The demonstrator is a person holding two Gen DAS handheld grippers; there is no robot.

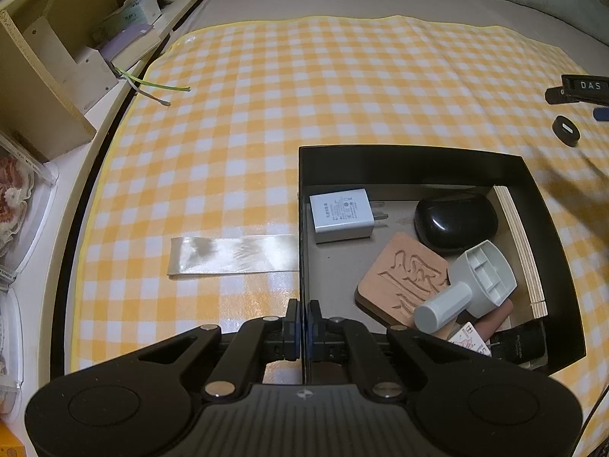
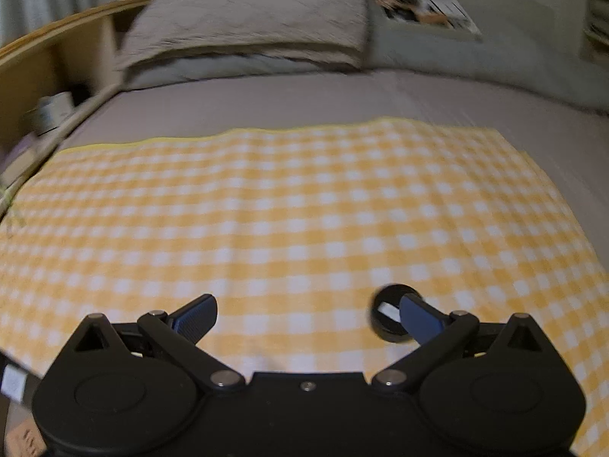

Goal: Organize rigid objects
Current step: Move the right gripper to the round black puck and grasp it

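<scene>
Two grippers in play, over a yellow-checked cloth spread on a bed.

Left gripper: jaws closed on the left wall of a black box, one finger outside and the other inside, wall pinched between them. Pointed steeply down.

Box contents, left wrist view:
- white charger at 10 o'clock in the box, prongs toward the right.
- glossy black case at 1 o'clock, just right of the charger.
- carved wooden plaque near centre, tilted.
- grey handled tool lying across the plaque's lower right corner, touching it.
- plywood piece standing on edge along the right wall.
- small card and a dark item at 5 o'clock, too crowded to tell apart.

Strip of clear tape on the cloth at 9 o'clock from the box, its right end at the box wall.

Right gripper: jaws wide open, nothing between them. Blurred frame. Small round black object with a white label on the cloth, partly behind the right finger; contact cannot be told. Same object seen from the left wrist at 2 o'clock from the box, outside it, with the right gripper just above it at the frame edge.

Wooden shelf along the bed's left side, at 10 o'clock.
</scene>
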